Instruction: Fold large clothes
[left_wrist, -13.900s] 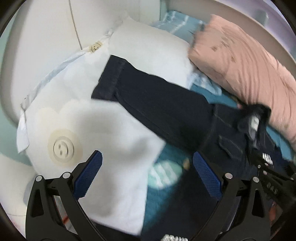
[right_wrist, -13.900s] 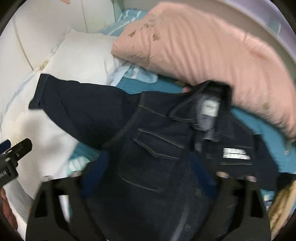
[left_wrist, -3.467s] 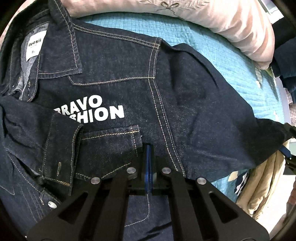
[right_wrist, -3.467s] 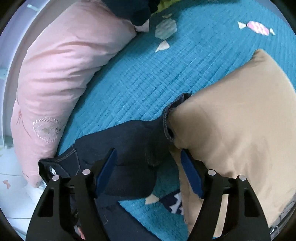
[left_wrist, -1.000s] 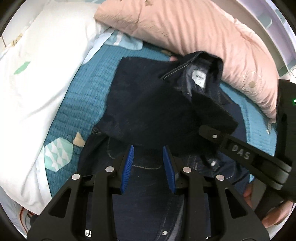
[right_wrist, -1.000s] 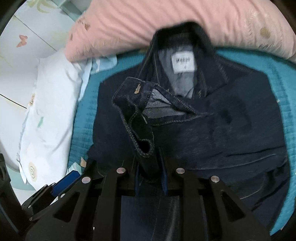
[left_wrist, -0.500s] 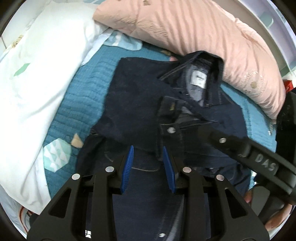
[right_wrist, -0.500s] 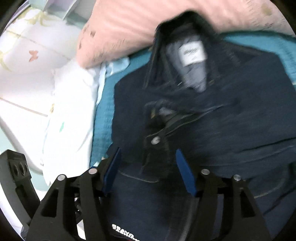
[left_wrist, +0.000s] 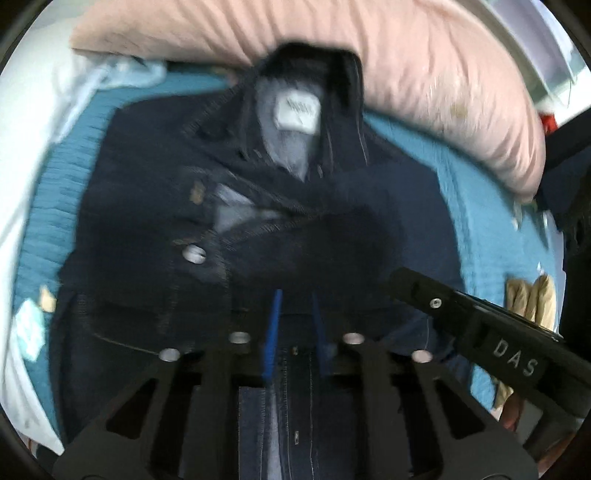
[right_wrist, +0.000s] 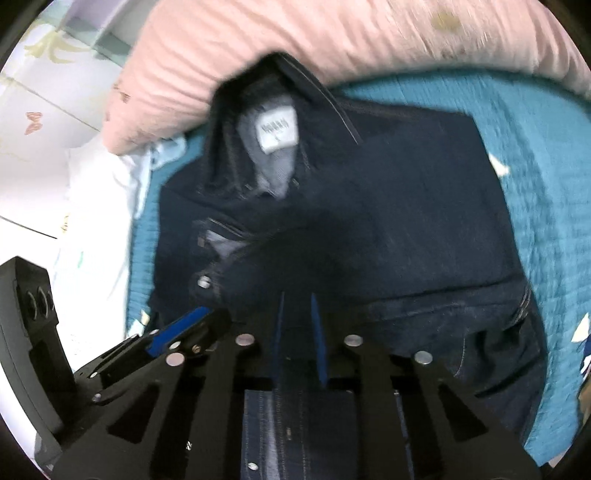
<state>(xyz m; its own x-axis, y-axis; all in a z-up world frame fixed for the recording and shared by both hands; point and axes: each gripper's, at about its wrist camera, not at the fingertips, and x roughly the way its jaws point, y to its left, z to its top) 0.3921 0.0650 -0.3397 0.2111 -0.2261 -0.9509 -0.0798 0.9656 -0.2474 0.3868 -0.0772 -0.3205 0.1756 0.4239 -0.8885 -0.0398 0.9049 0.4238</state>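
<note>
While the dark blue denim jacket (left_wrist: 258, 221) lies on the teal quilted bed (right_wrist: 546, 192), collar far, both claws (left_wrist: 293, 325) (right_wrist: 297, 325) close on its near hem.

Jacket (left_wrist: 388, 192): laid flat on the quilt (left_wrist: 476, 221) of the bed, collar at 12 o'clock, hem at 6 o'clock. Long pillow (left_wrist: 424, 74): set behind the collar, from 10 to 2 o'clock. Second pillow (left_wrist: 26, 140): placed at 9 o'clock, beside the jacket. Folded cloth (left_wrist: 532, 299): found at 3 o'clock on the quilt.
</note>
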